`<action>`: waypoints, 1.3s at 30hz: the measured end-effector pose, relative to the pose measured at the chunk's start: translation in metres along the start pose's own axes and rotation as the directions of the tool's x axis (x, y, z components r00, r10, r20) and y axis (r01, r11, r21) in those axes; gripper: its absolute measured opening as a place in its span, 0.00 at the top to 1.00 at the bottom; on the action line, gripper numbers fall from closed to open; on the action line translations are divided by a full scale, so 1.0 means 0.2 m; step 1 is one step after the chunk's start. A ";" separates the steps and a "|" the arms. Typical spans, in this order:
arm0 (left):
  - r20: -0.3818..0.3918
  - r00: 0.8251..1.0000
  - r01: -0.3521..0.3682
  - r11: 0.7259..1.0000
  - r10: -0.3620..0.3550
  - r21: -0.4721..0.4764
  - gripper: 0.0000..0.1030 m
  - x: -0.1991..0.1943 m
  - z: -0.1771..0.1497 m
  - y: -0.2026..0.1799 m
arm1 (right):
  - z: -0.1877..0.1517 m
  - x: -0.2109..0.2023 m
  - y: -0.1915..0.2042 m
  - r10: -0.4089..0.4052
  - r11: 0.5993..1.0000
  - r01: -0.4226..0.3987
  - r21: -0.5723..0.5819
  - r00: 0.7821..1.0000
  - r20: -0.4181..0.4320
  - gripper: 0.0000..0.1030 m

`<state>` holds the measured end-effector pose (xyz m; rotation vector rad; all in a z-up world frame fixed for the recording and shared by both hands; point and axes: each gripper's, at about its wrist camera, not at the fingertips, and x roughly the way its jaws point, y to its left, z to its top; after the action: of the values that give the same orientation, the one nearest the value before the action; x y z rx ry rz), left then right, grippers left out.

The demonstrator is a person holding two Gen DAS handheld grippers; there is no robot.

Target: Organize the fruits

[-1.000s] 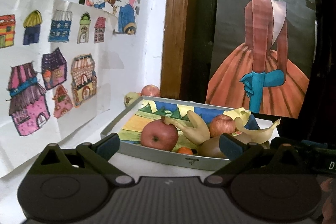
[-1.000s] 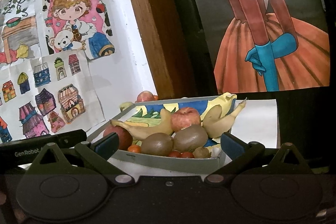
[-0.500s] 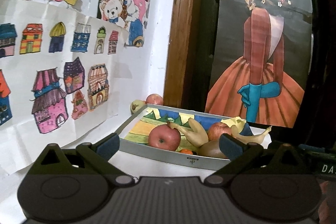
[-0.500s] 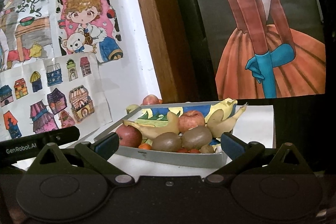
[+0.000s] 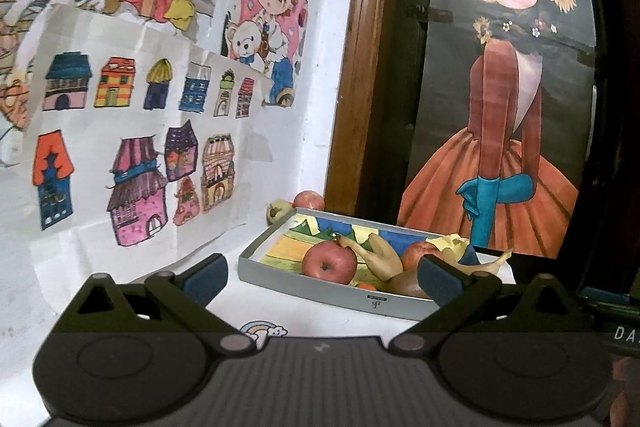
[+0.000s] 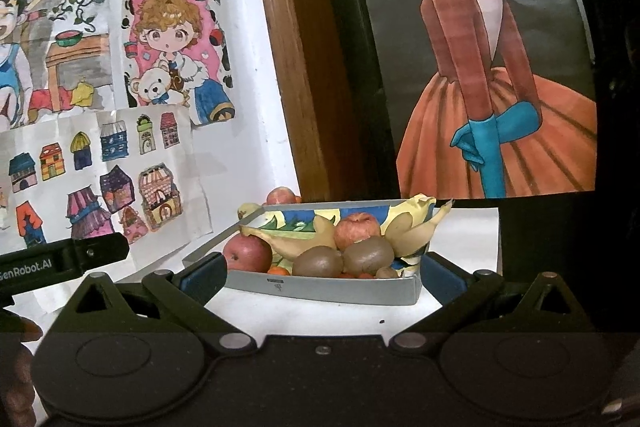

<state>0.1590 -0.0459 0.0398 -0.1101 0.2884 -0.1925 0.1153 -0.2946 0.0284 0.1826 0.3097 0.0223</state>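
Both grippers hover in front of the tray, nothing gripped. Left gripper (image 5: 320, 277) has its fingers spread wide; right gripper (image 6: 320, 277) likewise, wide enough to frame the tray's near wall. Grey tray (image 6: 320, 287) sits on the white table (image 6: 300, 315) toward its back edge, near the wall with the drawings (image 5: 132, 163). In the tray: red apple (image 5: 329, 261) at the near-left corner, second apple (image 6: 357, 230) mid-back, two kiwis (image 6: 318, 261) side by side against the near wall, two bananas (image 6: 294, 241) lying across the middle (one pokes over the right rim), small orange and red fruits along the near wall. Two more fruits (image 5: 309, 199) sit on the table behind the tray's far-left corner, touching or nearly so.
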 end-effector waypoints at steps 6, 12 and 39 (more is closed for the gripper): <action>0.003 1.000 0.019 1.000 -0.019 -0.022 0.00 -0.09 -0.02 0.04 | -0.03 -0.09 0.06 -0.006 1.000 0.006 -0.021 1.000 0.019 0.01; -0.006 1.000 0.029 0.998 -0.029 -0.054 0.00 -0.17 -0.07 0.11 | -0.07 -0.17 0.11 -0.017 0.999 0.018 -0.026 0.999 0.034 0.01; -0.079 0.997 -0.036 0.993 0.027 -0.113 0.00 -0.41 -0.35 0.25 | -0.27 -0.40 0.24 -0.068 0.995 0.067 -0.078 0.998 -0.002 0.01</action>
<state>0.0705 0.0134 -0.0106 -0.2114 0.3780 -0.1490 0.0239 -0.2415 0.0111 0.0950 0.3192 -0.0320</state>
